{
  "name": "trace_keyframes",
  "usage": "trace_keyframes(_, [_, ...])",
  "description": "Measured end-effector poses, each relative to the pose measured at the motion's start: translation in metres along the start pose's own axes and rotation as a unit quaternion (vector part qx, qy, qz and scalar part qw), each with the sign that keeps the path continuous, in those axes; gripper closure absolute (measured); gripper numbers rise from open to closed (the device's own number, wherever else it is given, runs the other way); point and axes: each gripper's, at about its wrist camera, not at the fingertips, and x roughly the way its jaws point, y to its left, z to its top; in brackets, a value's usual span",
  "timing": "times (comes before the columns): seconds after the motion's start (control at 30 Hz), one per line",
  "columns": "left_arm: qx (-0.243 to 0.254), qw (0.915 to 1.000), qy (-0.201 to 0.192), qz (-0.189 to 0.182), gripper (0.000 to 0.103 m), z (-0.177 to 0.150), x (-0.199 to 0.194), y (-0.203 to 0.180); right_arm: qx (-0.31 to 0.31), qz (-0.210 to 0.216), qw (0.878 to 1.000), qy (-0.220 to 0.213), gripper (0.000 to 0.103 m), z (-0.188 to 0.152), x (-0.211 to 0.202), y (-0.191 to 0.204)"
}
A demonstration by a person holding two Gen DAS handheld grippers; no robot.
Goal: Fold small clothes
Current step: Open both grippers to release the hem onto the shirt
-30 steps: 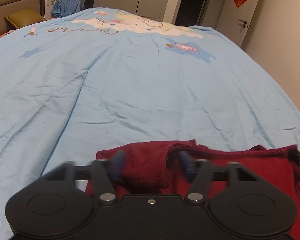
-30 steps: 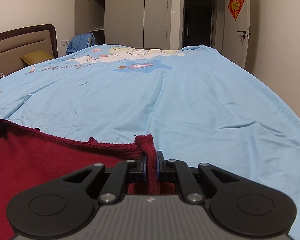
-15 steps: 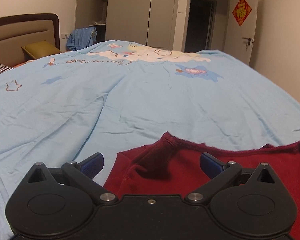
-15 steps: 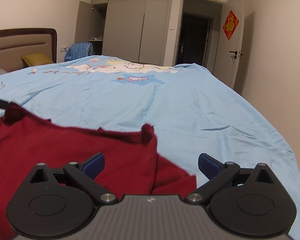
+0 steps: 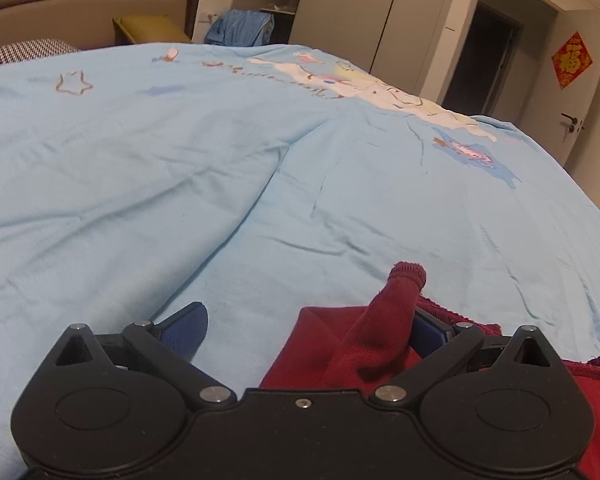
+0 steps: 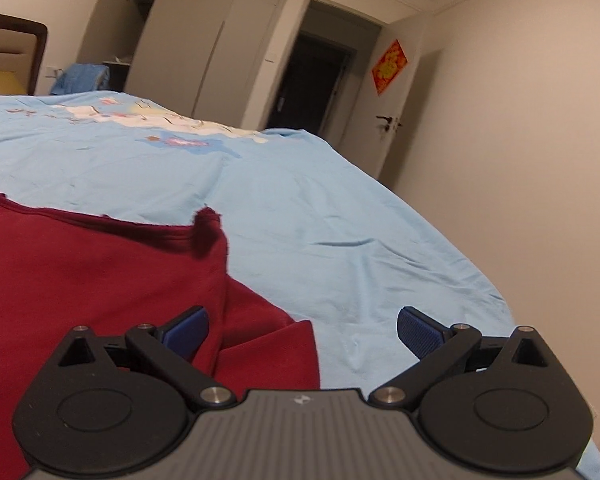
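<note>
Both grippers spread wide, gripping nothing.
Red garment (image 6: 100, 280) near bed (image 5: 260, 180) edge; raised corner leans on left gripper (image 5: 306, 330) right pad, right gripper (image 6: 302, 330) straddles opposite edge.

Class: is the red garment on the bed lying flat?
No. The red garment has a corner poking up and a layer overlapping.

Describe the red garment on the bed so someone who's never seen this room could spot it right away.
Find the big bed under a light blue quilt with cartoon prints. At its near edge, just ahead of both open grippers, lies the red garment, partly folded, one corner poking up. It is the only dark red thing on the pale quilt.
</note>
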Motion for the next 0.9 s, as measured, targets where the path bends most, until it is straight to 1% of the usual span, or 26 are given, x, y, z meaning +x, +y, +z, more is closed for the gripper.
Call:
trace_keyframes(0.1, [0.012,0.9999,-0.001,0.007,0.001,-0.006,0.006,-0.003,-0.009,0.000,1.000,0.019,0.000,-0.008,0.016,0.006])
trace_keyframes(0.23, [0.024,0.9996,-0.005,0.013,0.001,-0.010,0.007,-0.006,-0.014,-0.002,1.000,0.015,0.000,-0.017,0.018,0.009])
trace_keyframes(0.33, [0.014,0.9998,-0.010,0.003,0.001,-0.010,0.004,-0.002,-0.013,0.002,1.000,0.019,0.000,-0.018,0.019,0.009])
trace_keyframes(0.43, [-0.002,0.9996,-0.018,-0.021,0.001,-0.008,-0.006,0.005,-0.010,0.005,1.000,0.022,0.000,-0.018,0.021,0.006])
trace_keyframes(0.53, [-0.021,0.9982,-0.034,-0.044,0.001,-0.006,-0.029,0.013,-0.011,0.005,1.000,0.021,0.000,-0.018,0.020,0.005])
trace_keyframes(0.63, [-0.023,0.9963,-0.058,-0.060,0.001,-0.008,-0.061,0.021,-0.013,0.003,1.000,0.019,0.000,-0.018,0.020,0.005])
trace_keyframes(0.77, [-0.025,0.9944,-0.083,-0.060,0.001,-0.020,-0.110,0.036,-0.015,0.001,1.000,0.017,0.000,-0.018,0.018,0.007])
trace_keyframes(0.9, [-0.026,0.9956,-0.073,-0.052,0.001,-0.039,-0.145,0.051,-0.015,0.001,1.000,0.017,0.000,-0.018,0.019,0.008])
